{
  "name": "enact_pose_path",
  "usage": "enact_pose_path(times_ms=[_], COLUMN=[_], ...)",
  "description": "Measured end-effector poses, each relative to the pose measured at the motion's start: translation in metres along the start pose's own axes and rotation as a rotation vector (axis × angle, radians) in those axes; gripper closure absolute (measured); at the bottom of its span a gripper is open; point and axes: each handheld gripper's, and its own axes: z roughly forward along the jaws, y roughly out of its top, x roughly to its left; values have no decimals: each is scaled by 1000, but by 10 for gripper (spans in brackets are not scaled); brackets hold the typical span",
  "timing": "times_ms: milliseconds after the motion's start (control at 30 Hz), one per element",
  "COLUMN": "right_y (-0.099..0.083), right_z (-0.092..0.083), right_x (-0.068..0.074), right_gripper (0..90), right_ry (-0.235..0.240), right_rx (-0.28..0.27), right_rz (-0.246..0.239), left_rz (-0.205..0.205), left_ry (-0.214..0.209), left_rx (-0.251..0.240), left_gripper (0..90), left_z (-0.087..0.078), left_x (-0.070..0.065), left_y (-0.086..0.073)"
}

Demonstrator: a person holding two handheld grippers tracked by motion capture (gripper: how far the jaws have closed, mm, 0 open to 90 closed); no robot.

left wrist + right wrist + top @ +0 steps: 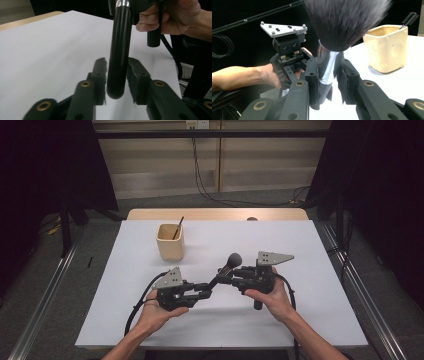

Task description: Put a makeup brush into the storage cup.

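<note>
Right gripper view: right gripper (329,82) fingers clamped on brush (329,67) at silver collar, bristles up. Left gripper (117,75) fingers flank black handle end, slight gaps either side, no firm pinch. Cup (170,241) well beyond fingers on bench (300,320).

Even overhead light on the pale tabletop (300,285), surroundings dark with soft shadows; in both gripper views the near tongs and brush bristles (344,22) blur.
</note>
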Motion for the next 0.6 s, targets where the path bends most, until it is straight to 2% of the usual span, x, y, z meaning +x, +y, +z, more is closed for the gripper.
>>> enact_pose_path(times_ms=[167, 467, 533, 600], right_y=[2, 4, 5, 5], right_z=[-3, -9, -10, -11], right_x=[0, -2, -2, -3], right_gripper=[721, 721, 721, 721], right_ry=[-6, -25, -36, -37], right_rx=[-4, 9, 17, 22], right_rz=[1, 3, -4, -6], left_rz=[-7, -30, -43, -37], left_ry=[18, 82, 81, 87], left_rx=[-3, -24, -26, -26], left_gripper=[598, 419, 402, 365], left_z=[-2, -14, -17, -19], left_x=[1, 3, 3, 1], left_y=[-1, -1, 0, 1])
